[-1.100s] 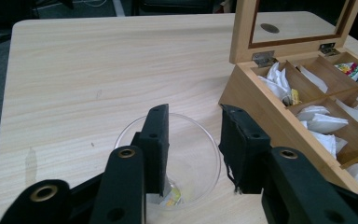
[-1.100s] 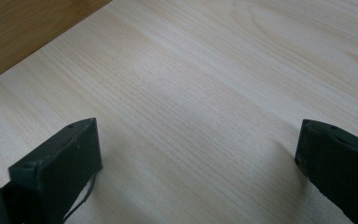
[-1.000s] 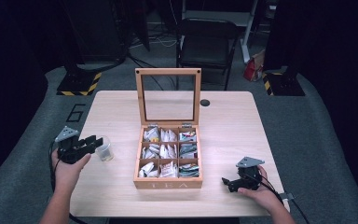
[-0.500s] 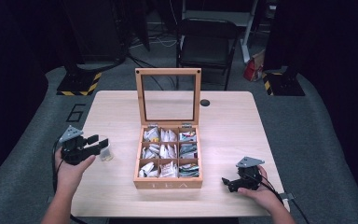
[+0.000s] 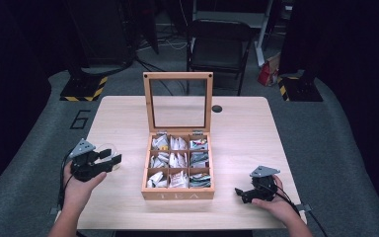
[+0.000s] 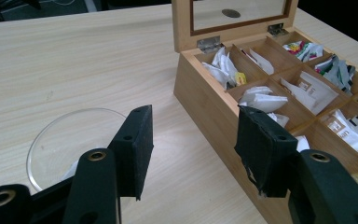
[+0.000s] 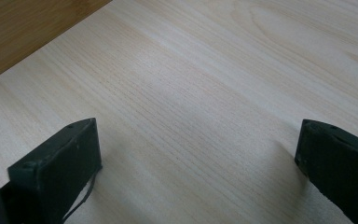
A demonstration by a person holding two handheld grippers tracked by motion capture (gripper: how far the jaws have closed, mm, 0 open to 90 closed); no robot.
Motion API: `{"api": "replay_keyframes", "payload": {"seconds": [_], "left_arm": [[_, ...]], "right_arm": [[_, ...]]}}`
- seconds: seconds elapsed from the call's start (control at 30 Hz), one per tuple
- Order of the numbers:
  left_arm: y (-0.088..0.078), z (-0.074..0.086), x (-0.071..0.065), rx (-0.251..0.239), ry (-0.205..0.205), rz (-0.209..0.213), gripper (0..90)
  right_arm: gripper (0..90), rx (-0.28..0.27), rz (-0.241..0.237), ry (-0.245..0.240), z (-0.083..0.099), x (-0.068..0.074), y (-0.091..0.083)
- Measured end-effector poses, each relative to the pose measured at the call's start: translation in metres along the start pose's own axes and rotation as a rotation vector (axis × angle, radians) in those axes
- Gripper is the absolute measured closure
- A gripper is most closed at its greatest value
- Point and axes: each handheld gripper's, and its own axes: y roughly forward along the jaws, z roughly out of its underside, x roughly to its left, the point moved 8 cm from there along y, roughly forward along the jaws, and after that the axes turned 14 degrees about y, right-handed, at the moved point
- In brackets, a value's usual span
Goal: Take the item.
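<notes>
Near the front right corner of the pale wooden desk [image 5: 256, 128], the right tongs [image 5: 243, 193] rest low on the bare surface, jaws spread wide apart with nothing between them. Toward the front left edge, the left tongs [image 5: 109, 161] hover with jaws apart and empty, just over a clear round glass dish [image 6: 70, 140] lying flat on the desk. Beside them, at the desk's middle, stands a light-brown wooden tea box [image 5: 177, 193] with nine compartments holding paper tea sachets [image 6: 261, 98]. Its glass-paned lid [image 5: 177, 101] stands upright at the far side. Beyond the desk's far edge stands a dark folding chair [image 5: 220, 47].
</notes>
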Motion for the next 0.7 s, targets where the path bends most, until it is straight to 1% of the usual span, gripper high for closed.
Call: {"api": "replay_keyframes", "payload": {"seconds": [0.17, 0.33, 0.37, 0.4, 0.43, 0.5, 0.53, 0.7], "left_arm": [[-0.002, 0.003, -0.005, 0.0, 0.001, 0.011, 46.4], [-0.003, 0.006, -0.007, 0.002, 0.007, 0.012, 46.0], [-0.003, 0.007, -0.008, -0.002, 0.008, 0.006, 46.0], [-0.004, 0.009, -0.008, 0.009, 0.01, 0.006, 45.8], [-0.003, 0.012, -0.009, 0.015, 0.007, 0.006, 45.8], [-0.003, 0.013, -0.01, 0.015, 0.01, 0.008, 45.9], [-0.003, 0.016, -0.011, 0.017, 0.007, 0.01, 45.9], [-0.001, 0.025, -0.019, 0.019, 0.023, 0.031, 46.0]], "right_arm": [[0.0, 0.0, 0.0, 0.001, 0.0, 0.0, 0.0], [0.0, 0.0, 0.0, 0.0, 0.0, 0.0, 0.0], [0.0, 0.0, 0.0, 0.001, 0.0, 0.0, 0.0], [0.0, 0.001, 0.0, -0.003, 0.0, 0.0, 0.0], [0.0, 0.0, 0.001, 0.002, 0.0, 0.0, 0.0], [0.0, 0.0, 0.0, 0.001, 0.0, 0.0, 0.0], [0.0, 0.0, 0.0, 0.001, 0.0, 0.0, 0.0], [0.0, 0.0, 0.0, 0.002, 0.0, 0.0, 0.0]]}}
